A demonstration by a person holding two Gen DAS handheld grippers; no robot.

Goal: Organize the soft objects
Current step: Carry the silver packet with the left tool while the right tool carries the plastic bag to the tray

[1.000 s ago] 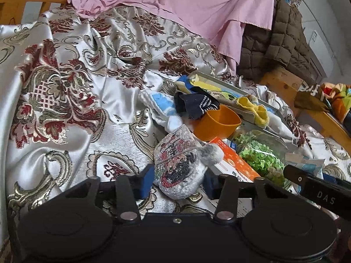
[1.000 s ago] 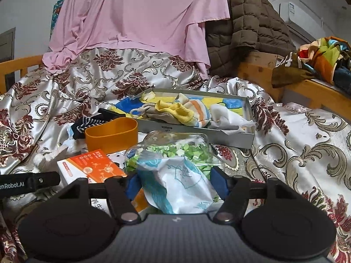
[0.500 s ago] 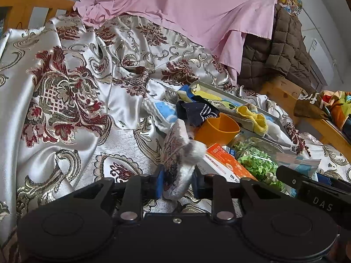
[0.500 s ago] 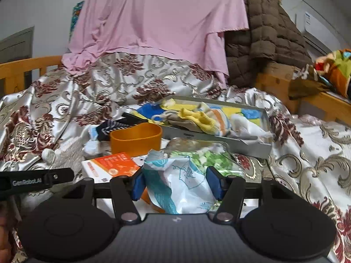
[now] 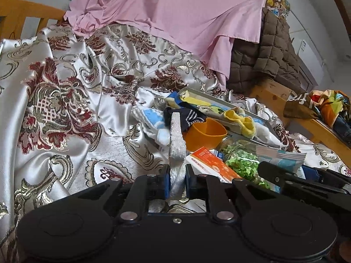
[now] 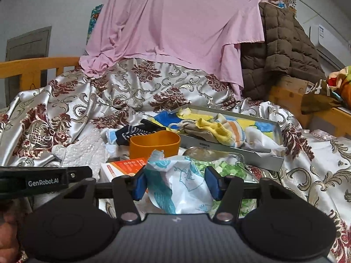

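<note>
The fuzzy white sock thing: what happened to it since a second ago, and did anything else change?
The left gripper squeezed shut on the fuzzy white sock, which now stands up thin between its pads instead of lying loose. The right gripper is closing around the crinkly white-and-teal bag between its fingers. The orange cup, the orange box and the grey tray of socks stayed put.

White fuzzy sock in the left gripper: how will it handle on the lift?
Probably floppy: the sock squashes to a thin strip between the left gripper pads. Likely light, since the free end stands up unsupported. The fuzzy knit should resist slipping, though it may snag on the cup beside it.
</note>
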